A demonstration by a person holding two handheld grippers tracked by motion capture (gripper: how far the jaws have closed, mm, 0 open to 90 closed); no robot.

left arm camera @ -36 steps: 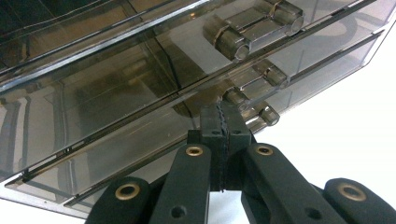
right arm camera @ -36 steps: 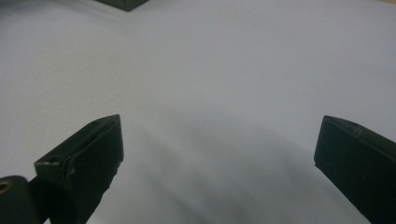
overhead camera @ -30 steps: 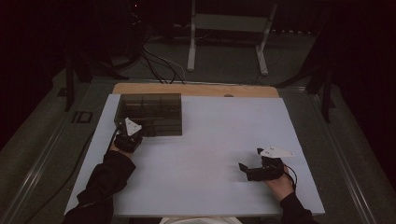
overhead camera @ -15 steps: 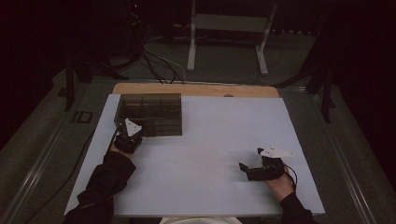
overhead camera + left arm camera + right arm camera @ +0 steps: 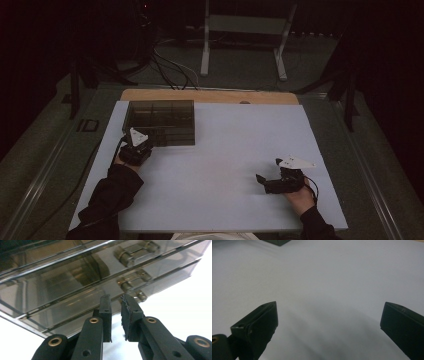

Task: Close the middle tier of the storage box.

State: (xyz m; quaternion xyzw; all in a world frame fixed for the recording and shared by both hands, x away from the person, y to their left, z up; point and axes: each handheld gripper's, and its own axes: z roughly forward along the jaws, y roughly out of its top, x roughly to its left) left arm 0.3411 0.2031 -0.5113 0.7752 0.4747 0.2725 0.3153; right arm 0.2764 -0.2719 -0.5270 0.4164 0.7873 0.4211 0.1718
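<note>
The smoked plastic organiser box (image 5: pixel 160 121) sits at the far left of the white table (image 5: pixel 225 165), its lid down, with two small latches (image 5: pixel 131 282) on the front wall facing me. It looks to me like rigid, thin-walled plastic: light, glossy and slick, likely to slide on the table if I push it and to flex or crack if I squeeze hard. I judge the latches and the lid's front lip the only sensible places to take hold, since the smooth walls offer my pads nothing. My left gripper (image 5: pixel 116 303) is right at that front wall, just below the lower latch, its jaws narrow with a slim gap between them and nothing in that gap; they have just been opening a little. Whether the tips touch the wall I cannot tell. My right gripper (image 5: pixel 267 181) rests well apart, on the near right of the table, jaws spread wide over bare surface and holding nothing; it could steady the box while the left works a latch.
</note>
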